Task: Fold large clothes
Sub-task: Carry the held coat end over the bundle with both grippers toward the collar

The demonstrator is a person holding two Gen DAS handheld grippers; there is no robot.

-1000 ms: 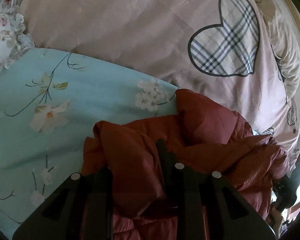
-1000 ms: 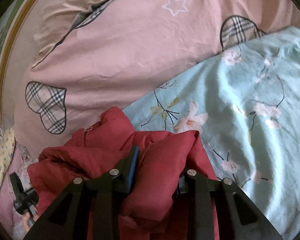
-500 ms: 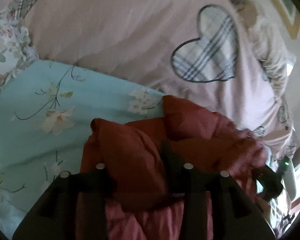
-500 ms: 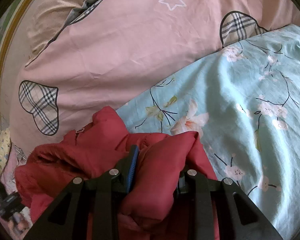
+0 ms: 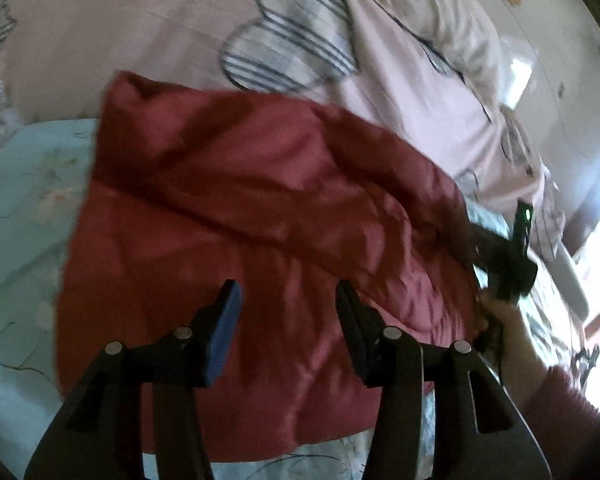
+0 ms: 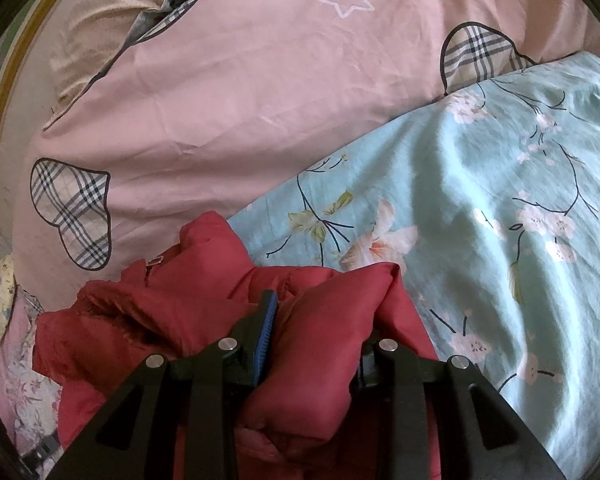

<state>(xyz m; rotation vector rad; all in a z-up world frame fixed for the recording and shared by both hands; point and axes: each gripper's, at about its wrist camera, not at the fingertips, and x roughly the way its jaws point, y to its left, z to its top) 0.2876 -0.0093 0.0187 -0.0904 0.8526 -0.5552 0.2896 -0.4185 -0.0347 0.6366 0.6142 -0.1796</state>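
A dark red padded jacket (image 5: 260, 208) lies spread over the light blue floral sheet (image 5: 24, 184) in the left wrist view. My left gripper (image 5: 288, 300) hovers above it with its jaws opening, and no cloth sits between the pads. In the right wrist view the jacket (image 6: 140, 320) is bunched at the lower left. My right gripper (image 6: 320, 312) is shut on a puffy fold of the jacket. The blue pad (image 6: 266, 328) presses on the fold's left side, while the right pad is mostly hidden behind cloth.
A pink quilt (image 6: 240, 92) with plaid hearts covers the far side of the bed, with a beige pillow (image 6: 112, 20) behind it. The blue floral sheet (image 6: 480, 200) stretches away to the right. A person's hand (image 5: 508, 332) in a dark red sleeve shows at the jacket's right edge.
My left gripper has let go of the jacket fold, opened, and pulled back and up, so the jacket now lies flatter beneath it. The right gripper has kept its grip and place.
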